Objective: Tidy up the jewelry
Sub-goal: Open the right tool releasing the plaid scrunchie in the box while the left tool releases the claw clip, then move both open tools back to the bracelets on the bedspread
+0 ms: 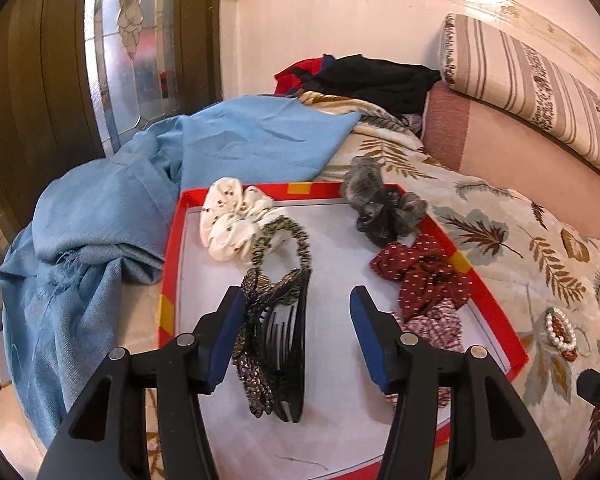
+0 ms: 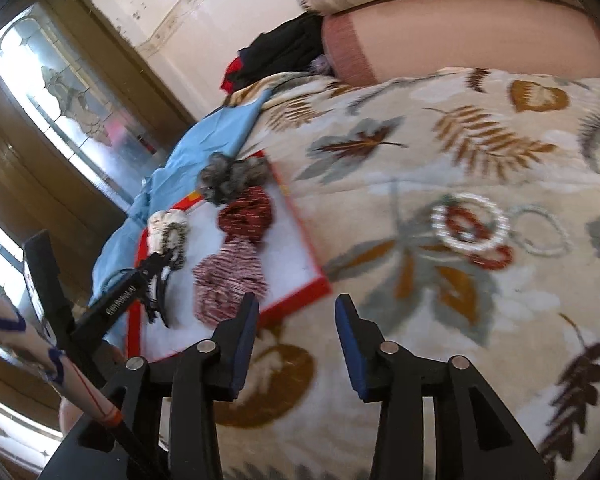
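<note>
Here, in the left wrist view, the left gripper (image 1: 298, 300) is seen spread over a red-rimmed tray (image 1: 495, 304), with a black hair comb (image 1: 290, 344) lying between its jaws, unpinched. A white scrunchie (image 1: 230, 218) is placed at the tray's far left corner, a grey one (image 1: 379, 200) at its far right corner, and a maroon dotted one (image 1: 423, 270) on its right edge. In the right wrist view, the right gripper (image 2: 298, 312) is held apart and empty above the leaf-patterned blanket (image 2: 419, 152), beside the tray's near right corner. A pearl bracelet (image 2: 469, 222) lies on the blanket, blurred. White lettering on the left gripper's arm cannot be read, perhaps a brand.
</note>
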### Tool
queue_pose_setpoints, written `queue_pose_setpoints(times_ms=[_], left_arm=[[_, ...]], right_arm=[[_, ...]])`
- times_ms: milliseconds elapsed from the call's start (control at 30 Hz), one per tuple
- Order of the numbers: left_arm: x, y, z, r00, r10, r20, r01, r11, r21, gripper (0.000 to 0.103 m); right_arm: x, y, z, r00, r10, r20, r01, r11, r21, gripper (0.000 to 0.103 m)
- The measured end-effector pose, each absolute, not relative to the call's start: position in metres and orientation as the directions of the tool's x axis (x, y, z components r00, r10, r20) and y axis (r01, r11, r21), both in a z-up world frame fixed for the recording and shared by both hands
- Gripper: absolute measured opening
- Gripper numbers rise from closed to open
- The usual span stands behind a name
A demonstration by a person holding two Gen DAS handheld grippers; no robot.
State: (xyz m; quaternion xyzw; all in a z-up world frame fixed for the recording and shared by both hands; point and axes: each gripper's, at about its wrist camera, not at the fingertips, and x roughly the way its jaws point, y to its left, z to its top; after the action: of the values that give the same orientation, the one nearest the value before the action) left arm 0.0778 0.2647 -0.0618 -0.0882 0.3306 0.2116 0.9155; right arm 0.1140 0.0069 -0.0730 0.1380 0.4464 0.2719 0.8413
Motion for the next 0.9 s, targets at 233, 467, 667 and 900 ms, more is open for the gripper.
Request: queue_pose_setpoints(times_ms=[233, 467, 667, 900], left_arm=[[0.082, 0.230, -0.057, 0.738, 0.281, -0.614, -0.365, 0.931, -0.013, 0.054], [0.080, 0.144, -0.061, 0.788, 0.075, -0.611, -0.096, 0.995, -0.001, 0.054], [0.086, 0.087, -0.101, 0.663, -0.164, -0.731, 0.115, 0.987, -0.116, 0.054], [0.088, 0.062, -0.123, 0.627, -0.137, -0.767, 0.165, 0.985, -0.042, 0.057]], right_arm=[[0.103, -0.052, -0.089, 0.479, 0.532, -0.698, -0.239, 0.844, 0.479, 0.044], [0.096, -0.112, -0.109, 0.500, 0.459, -0.735, -0.127, 0.878, 0.462, 0.047], [0.105, -0.134, -0.110, 0.518, 0.431, -0.739, -0.077, 0.884, 0.462, 0.047], [0.135, -0.150, -0.109, 0.535, 0.374, -0.757, -0.028, 0.904, 0.427, 0.042]])
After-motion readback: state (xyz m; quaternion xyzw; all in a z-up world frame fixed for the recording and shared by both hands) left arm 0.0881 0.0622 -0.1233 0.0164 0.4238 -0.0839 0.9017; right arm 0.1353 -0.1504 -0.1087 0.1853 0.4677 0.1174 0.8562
